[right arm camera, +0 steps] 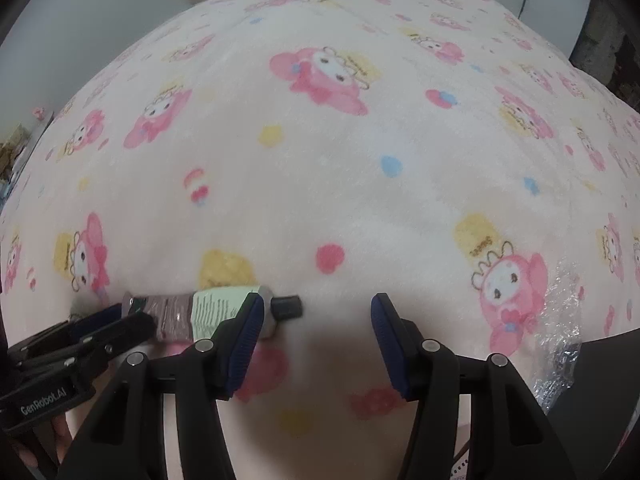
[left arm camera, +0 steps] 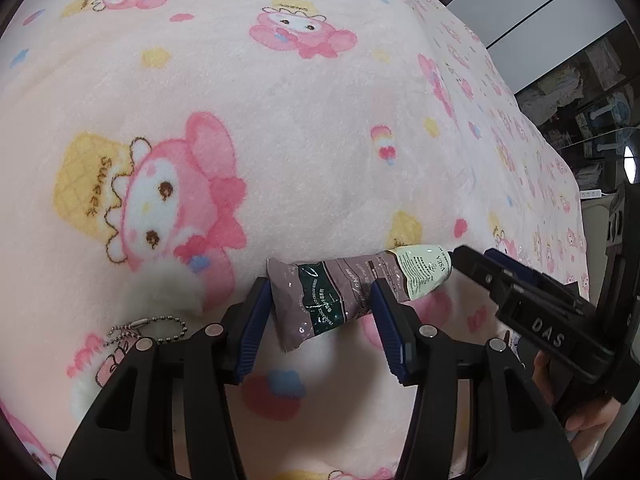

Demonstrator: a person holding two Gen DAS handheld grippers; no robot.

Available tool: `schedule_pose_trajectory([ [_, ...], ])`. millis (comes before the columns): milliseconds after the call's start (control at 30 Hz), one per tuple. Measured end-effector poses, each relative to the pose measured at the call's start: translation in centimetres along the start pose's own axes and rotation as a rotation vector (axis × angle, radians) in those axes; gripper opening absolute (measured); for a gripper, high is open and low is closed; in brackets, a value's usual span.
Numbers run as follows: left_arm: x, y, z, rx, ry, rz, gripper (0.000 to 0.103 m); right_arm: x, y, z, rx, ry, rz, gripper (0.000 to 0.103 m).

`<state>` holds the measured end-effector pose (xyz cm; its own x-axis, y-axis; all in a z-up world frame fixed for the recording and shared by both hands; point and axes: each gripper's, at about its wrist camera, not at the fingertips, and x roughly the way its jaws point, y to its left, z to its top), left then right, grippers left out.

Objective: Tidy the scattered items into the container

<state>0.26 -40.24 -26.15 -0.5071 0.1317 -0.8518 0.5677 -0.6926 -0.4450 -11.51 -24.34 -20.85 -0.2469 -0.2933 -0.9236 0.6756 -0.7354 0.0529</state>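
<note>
A mauve and dark green hand cream tube (left arm camera: 320, 300) with a pale green shoulder lies flat on the pink cartoon blanket (left arm camera: 280, 120). My left gripper (left arm camera: 320, 320) stands open over its crimped tail; the left pad is beside the crimp and the right finger crosses in front of the tube's middle. In the right wrist view the tube (right arm camera: 208, 308) runs behind the left finger, and its black cap (right arm camera: 286, 306) pokes out between the fingers of my open right gripper (right arm camera: 316, 320). The pads do not press on it. Each gripper shows in the other's view: right gripper (left arm camera: 472, 258), left gripper (right arm camera: 132, 318).
A ball chain (left arm camera: 160, 326) with a white fluffy charm (left arm camera: 176, 284) lies left of the left gripper. Crinkled clear plastic (right arm camera: 560, 320) sits at the blanket's right edge, beside a dark object (right arm camera: 600, 368). A hand (left arm camera: 588, 416) holds the right gripper. Shelves and furniture stand beyond the bed.
</note>
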Motion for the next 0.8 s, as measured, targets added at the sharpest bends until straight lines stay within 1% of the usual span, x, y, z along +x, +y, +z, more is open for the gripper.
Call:
schedule_pose_trajectory([
  [133, 0.2, 0.2, 0.2, -0.008, 0.005, -0.001, 0.052, 0.7, 0.3, 0.3, -0.016, 0.009, -0.036, 0.052],
  [200, 0.6, 0.3, 0.3, -0.017, 0.015, -0.013, 0.053, 1.4, 0.4, 0.3, -0.024, 0.028, -0.049, 0.052],
  [300, 1.1, 0.4, 0.5, -0.024, 0.013, -0.017, 0.056, 1.8, -0.3, 0.0, -0.006, 0.046, -0.025, 0.054],
  [367, 1.1, 0.3, 0.5, -0.020, 0.014, -0.018, 0.056, 2.0, -0.8, 0.0, 0.016, 0.061, -0.010, 0.057],
  [433, 0.6, 0.1, 0.4, -0.003, 0.011, -0.015, 0.055, 1.8, -1.2, 0.0, 0.032, 0.070, 0.019, 0.057],
  [500, -0.1, 0.0, 0.1, 0.002, 0.008, -0.038, 0.053, 1.2, -1.4, -0.3, 0.039, 0.069, 0.054, 0.055],
  [567, -0.8, 0.1, -0.4, -0.005, 0.018, -0.085, 0.048, 0.5, -1.6, -0.7, 0.043, 0.067, 0.104, 0.054],
  [600, -1.0, 0.0, -0.6, -0.009, 0.033, -0.122, 0.047, 0.1, -1.6, -0.9, 0.050, 0.078, 0.181, 0.054],
  [633, -1.3, -0.1, -1.0, -0.010, 0.048, -0.145, 0.047, -0.2, -1.3, -1.4, 0.063, 0.111, 0.292, 0.054],
  [667, -1.4, -0.3, -1.4, -0.003, 0.056, -0.149, 0.047, -0.5, -0.8, -1.8, 0.064, 0.130, 0.351, 0.054],
  [700, -1.5, -0.5, -1.8, 0.004, 0.061, -0.134, 0.047, -1.2, 0.1, -2.4, 0.040, 0.123, 0.358, 0.054],
  [800, -1.5, 0.0, -2.6, -0.019, 0.069, -0.108, 0.047, -2.7, 1.0, -2.8, -0.033, 0.048, 0.242, 0.054],
])
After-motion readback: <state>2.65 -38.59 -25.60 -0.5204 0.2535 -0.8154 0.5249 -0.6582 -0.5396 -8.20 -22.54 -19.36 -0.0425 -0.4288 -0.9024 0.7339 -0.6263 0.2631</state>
